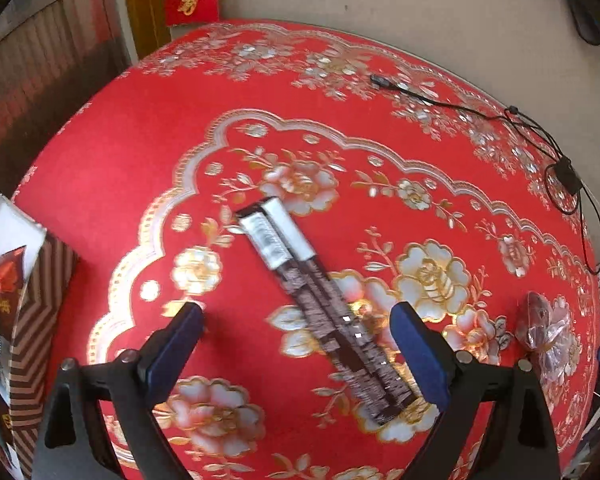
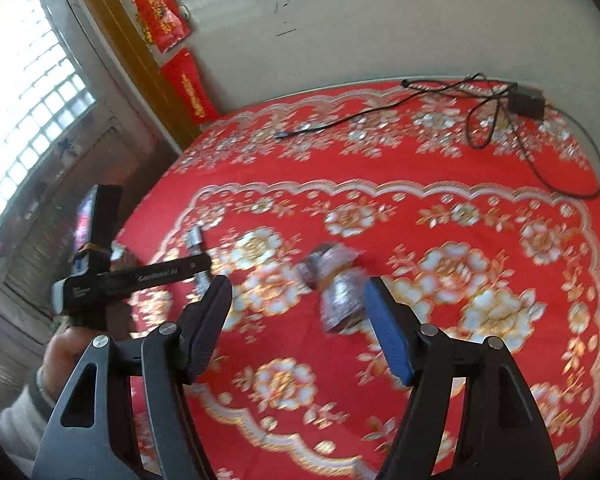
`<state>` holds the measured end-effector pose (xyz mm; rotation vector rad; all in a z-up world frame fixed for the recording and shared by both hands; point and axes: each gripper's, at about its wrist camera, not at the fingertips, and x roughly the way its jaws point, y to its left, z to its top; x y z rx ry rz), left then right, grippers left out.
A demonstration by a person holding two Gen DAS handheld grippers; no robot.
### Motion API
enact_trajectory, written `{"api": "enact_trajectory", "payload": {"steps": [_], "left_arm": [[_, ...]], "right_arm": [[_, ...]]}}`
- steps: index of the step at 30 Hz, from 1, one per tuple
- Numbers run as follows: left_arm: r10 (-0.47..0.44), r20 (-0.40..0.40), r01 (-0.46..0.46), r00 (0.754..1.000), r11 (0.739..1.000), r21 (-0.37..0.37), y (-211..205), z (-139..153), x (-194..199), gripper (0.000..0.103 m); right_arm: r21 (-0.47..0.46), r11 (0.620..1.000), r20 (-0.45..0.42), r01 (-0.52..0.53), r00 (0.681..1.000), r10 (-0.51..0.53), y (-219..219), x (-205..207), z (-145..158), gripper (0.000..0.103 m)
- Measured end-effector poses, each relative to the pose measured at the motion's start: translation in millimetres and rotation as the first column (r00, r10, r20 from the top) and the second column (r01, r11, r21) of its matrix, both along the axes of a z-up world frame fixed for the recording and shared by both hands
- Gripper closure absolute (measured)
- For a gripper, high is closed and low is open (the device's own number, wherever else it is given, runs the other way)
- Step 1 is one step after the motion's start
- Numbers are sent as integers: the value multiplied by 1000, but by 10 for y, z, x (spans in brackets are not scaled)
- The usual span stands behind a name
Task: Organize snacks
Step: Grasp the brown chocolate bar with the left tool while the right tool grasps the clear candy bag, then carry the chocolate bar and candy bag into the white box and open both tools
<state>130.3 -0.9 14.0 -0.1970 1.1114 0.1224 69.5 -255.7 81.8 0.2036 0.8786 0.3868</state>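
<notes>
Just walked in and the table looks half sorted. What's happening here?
A person is tidying snacks on a red flowered tablecloth with a handheld gripper in each hand. The left gripper hangs open over a long brown snack bar, not gripping it. The right gripper is open too, with a crinkly clear-wrapped snack lying on the cloth ahead of it. A striped box with packets in it stands at the left edge.

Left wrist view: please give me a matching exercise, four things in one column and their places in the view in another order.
Things:
1. snack bar
2. striped box
3. black cable
4. clear wrapped snack

Places:
A. left edge
B. far right, near the wall
C. between the open fingers of the left gripper
D. right of the fingers

Pairs: 1-C, 2-A, 3-B, 4-D
</notes>
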Motion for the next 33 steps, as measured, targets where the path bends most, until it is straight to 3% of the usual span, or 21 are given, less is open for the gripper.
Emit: {"api": "enact_trajectory", "payload": {"steps": [2,5,7,9,12,14,15,17,20,33], "left_arm": [[-14,13,14,1000,999,30,-83,5,13,14],[-80,25,77,996,991,112,-209,18,11,31],[-100,33,96,994,989,110,-177,45,6,43],[-108,37,104,993,990,100,-94,74,8,66],[-135,41,131,990,988,82,29,84,-21,78],[-158,49,154,986,985,72,67,72,-44,80],[-166,49,163,985,984,67,87,73,-63,81],[-178,44,176,983,983,54,127,77,-115,81],[-191,44,189,981,981,39,151,72,-190,82],[-244,92,242,966,970,28,206,175,-694,82]], "right_arm": [[-71,997,1,10,1000,-10,23,82,-42,34],[-165,986,-20,-16,1000,13,122,204,-159,34],[-215,975,-39,-52,998,44,200,291,-254,34],[-260,962,-58,-86,996,74,271,394,-356,34],[-261,957,-88,-128,990,108,306,526,-491,34],[-201,969,-101,-144,987,126,291,572,-550,36],[-184,974,-101,-134,988,117,269,579,-576,44],[-172,976,-96,-132,989,117,258,536,-583,45],[-179,973,-76,-143,988,132,315,396,-539,53],[-104,987,3,-119,993,120,550,-192,-285,54]]}}
